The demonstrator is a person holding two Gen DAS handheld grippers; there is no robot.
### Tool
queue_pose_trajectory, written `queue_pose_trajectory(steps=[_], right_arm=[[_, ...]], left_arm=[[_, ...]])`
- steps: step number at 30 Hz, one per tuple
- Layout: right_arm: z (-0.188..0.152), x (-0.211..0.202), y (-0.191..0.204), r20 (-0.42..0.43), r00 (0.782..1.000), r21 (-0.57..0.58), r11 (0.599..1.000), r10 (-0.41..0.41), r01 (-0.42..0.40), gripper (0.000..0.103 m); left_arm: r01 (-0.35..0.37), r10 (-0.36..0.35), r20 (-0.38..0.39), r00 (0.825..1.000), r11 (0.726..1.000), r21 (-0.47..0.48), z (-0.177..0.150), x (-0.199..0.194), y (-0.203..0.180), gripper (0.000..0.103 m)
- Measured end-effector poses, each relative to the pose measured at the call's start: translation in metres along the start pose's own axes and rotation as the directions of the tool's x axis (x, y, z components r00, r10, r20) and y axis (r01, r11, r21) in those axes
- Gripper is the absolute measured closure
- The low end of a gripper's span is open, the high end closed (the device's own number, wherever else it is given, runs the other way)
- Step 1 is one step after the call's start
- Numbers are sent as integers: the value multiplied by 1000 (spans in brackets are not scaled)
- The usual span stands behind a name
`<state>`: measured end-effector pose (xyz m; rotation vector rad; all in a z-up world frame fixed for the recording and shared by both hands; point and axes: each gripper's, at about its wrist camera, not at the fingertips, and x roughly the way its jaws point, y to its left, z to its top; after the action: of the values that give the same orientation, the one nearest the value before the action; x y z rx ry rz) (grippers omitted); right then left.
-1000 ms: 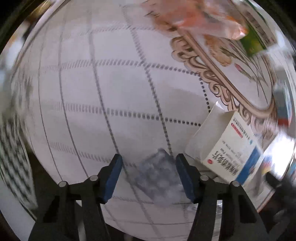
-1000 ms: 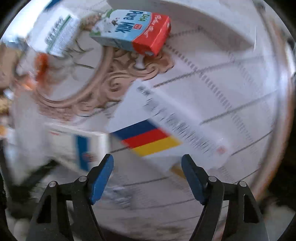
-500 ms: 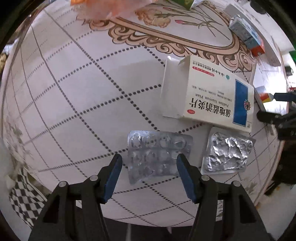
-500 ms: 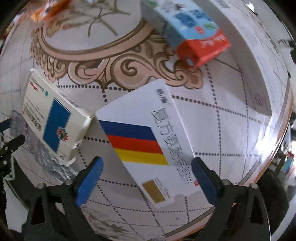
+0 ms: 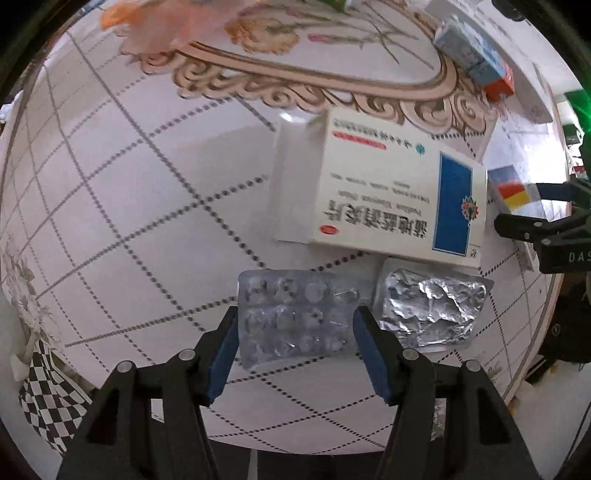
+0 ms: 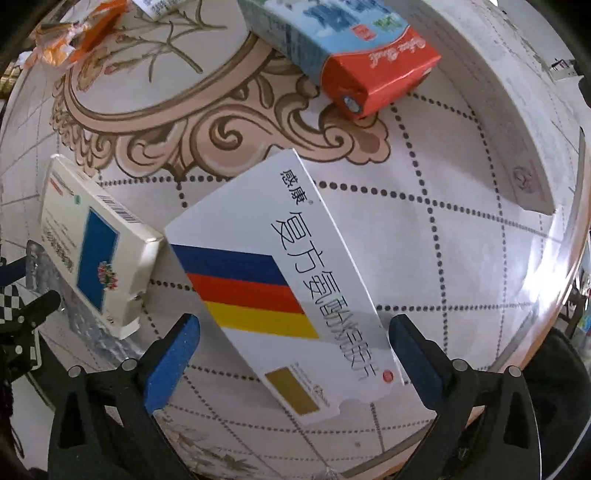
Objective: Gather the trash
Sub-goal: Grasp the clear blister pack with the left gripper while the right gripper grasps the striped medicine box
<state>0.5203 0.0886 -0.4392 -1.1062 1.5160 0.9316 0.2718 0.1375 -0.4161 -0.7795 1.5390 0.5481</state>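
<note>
My left gripper (image 5: 295, 332) is open, its blue pads on either side of a clear used pill blister pack (image 5: 295, 317) lying flat on the table. A crumpled foil blister pack (image 5: 428, 314) lies just right of it. A cream medicine box with a blue panel (image 5: 384, 192) lies behind both; it also shows in the right wrist view (image 6: 92, 251). My right gripper (image 6: 291, 347) is open wide around the near end of a white medicine box with blue, red and yellow stripes (image 6: 280, 284).
A blue and red milk carton (image 6: 351, 48) lies behind the striped box. Orange wrapper (image 6: 74, 33) sits at the far left. A white tray rim (image 6: 498, 122) runs along the right. The round table's edge (image 6: 554, 314) is close on the right.
Both grippers have moved closer to the table. The left pads now flank the clear blister pack. The right jaws stand around the striped box.
</note>
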Motion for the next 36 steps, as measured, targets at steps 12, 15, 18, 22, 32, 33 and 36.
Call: queue_pose_trajectory(steps=[12,15,18,22,32,33,36], right_arm=[[-17,-11,3,20,998,32,998,55,-55,0],[-33,-7,-2,38,999,33,999,21,-22,0],[-39,-13,-1,66,998,35,999,-11,9,6],[-59,-24,-4,82,996,72,997,-23,17,15],[-111,-52,-85,170,983,264,957,72,-116,18],[-116,-56,-90,181,980,282,950,83,-132,18],[-123,-64,-97,211,972,322,932,103,-169,19]], left_arm=[[-49,48,19,999,997,52,-10,-10,-53,44],[-67,67,1,998,997,38,-14,5,-55,44],[-54,54,19,998,998,22,-12,4,-54,44],[-42,41,39,998,999,22,-29,-9,-58,46],[-47,61,148,987,994,-95,-56,-23,-46,96],[-51,64,155,986,995,-90,-55,-33,-44,97],[-70,85,184,979,994,-85,-57,-56,-40,99]])
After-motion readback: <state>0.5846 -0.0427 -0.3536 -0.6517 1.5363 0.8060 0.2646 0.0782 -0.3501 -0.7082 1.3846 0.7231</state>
